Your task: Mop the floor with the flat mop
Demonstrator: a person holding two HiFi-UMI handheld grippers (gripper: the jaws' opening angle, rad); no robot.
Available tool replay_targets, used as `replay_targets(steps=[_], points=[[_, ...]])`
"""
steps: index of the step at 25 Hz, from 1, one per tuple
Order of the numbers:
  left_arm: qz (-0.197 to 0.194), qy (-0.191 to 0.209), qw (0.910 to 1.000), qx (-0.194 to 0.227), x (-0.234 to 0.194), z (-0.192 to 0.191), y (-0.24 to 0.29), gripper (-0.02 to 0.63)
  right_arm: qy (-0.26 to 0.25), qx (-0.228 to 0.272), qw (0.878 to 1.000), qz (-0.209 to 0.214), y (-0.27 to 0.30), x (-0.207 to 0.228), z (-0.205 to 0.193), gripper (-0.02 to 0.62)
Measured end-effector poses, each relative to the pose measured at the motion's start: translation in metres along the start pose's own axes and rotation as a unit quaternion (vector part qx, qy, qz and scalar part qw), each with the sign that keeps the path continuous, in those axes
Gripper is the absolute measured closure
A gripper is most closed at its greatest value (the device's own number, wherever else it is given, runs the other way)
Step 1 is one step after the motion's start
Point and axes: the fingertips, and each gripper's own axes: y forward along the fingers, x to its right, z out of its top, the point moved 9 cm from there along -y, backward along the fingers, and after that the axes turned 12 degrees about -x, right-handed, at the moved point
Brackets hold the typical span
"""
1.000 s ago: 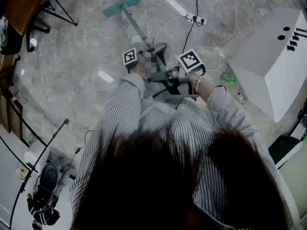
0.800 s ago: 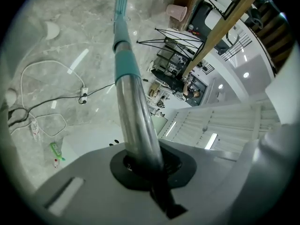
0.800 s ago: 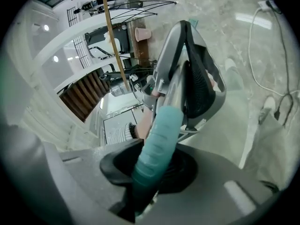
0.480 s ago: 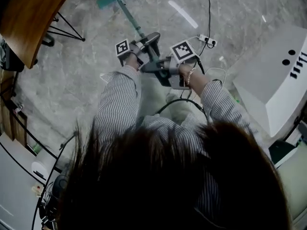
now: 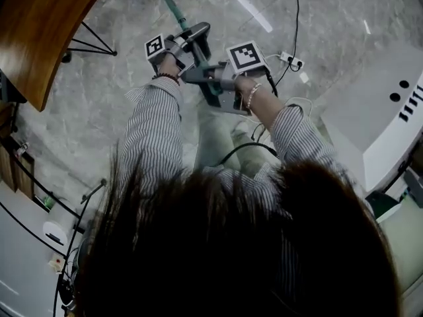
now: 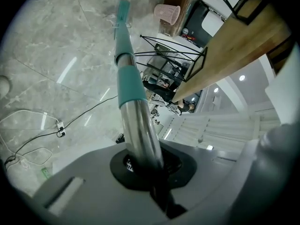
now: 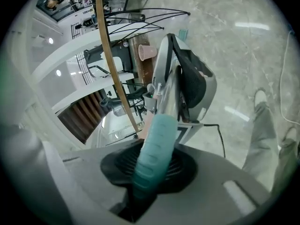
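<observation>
**Forward stroke.** One flat mop is held by two grippers. The left gripper has its fingers clamped on the steel pole, and the right gripper has its fingers clamped on the teal grip. Over the last second the mop head has slid across the floor to the head view's top edge, so a push stroke is judged under way. One power strip lies on the floor, right of the grippers.

The flat mop, steel pole with teal sleeve, slants down to the marble floor.

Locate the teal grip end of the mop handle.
In the right gripper view, the teal grip is clamped in the right gripper, bottom centre; the left gripper holds the steel pole just ahead.
</observation>
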Motion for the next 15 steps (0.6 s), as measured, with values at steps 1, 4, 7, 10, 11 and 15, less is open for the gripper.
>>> replay_targets(steps=[1,4,7,10,11,15], points=[[-0.007,0.003,1.0,-0.001,0.0005,-0.0002,0.0006,0.598,-0.003,-0.005,1.0,-0.002,0.0002,-0.0009,-0.0003,0.517],[-0.016,-0.001,0.9999,0.002,-0.0006,-0.0022,0.0007,0.598,-0.008,-0.015,1.0,-0.008,0.0004,-0.0008,-0.0005,0.521],[-0.015,-0.007,0.9998,0.011,-0.0014,-0.0038,-0.0002,0.598,-0.005,-0.015,1.0,-0.013,-0.0003,0.0006,-0.0006,0.526],[-0.014,-0.012,0.9996,0.019,-0.0025,-0.0039,-0.0023,0.598,0.003,-0.01,1.0,-0.008,-0.0003,0.0027,-0.0003,0.537],[-0.01,-0.012,0.9997,0.017,-0.0025,-0.0044,-0.0029,0.598,0.006,-0.01,1.0,-0.006,0.0,0.003,-0.0008,0.54],[0.013,-0.002,0.9999,-0.01,-0.0023,-0.0062,-0.0035,0.584,0.01,-0.021,1.0,-0.008,0.0002,0.0025,-0.0021,0.541]])
